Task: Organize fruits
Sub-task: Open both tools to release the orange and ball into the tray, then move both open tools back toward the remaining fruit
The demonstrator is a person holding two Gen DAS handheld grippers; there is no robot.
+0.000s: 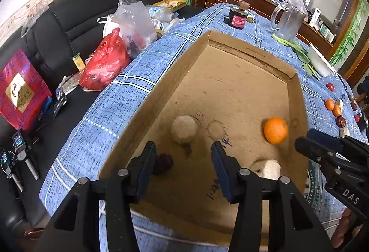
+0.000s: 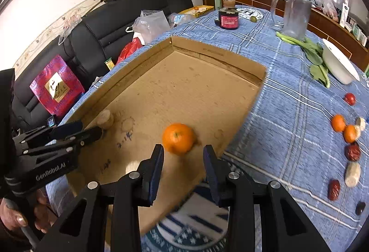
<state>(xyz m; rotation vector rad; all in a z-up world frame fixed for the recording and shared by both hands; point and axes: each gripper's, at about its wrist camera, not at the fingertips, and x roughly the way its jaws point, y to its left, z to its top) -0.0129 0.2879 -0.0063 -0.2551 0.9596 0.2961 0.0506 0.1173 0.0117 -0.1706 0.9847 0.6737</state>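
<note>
While both claws hang over the table, the scene reads as follows.

Box: the cardboard tray (image 2: pixel 143 63) lies directly ahead of and below both claws, on the blue checked cloth (image 2: pixel 288 118).

Right gripper (image 2: pixel 183 155): fingers spread apart, nothing between them.

Left gripper (image 1: pixel 183 151): fingers likewise apart and empty, over the tray's near end.

Orange (image 2: pixel 178 138): slightly blurred, inside the tray, just ahead of the right claw's open gap and a little toward its left finger; round, so no long axis to align with. The right claw looks nearer to it than the left.

Pale fruit (image 1: pixel 184 129): in the tray just ahead of the left claw's gap.

Loose fruit (image 2: pixel 346 134): oranges, red dates and pale pieces lie well off to the right claw's right, outside the tray, probably its next targets.
</note>
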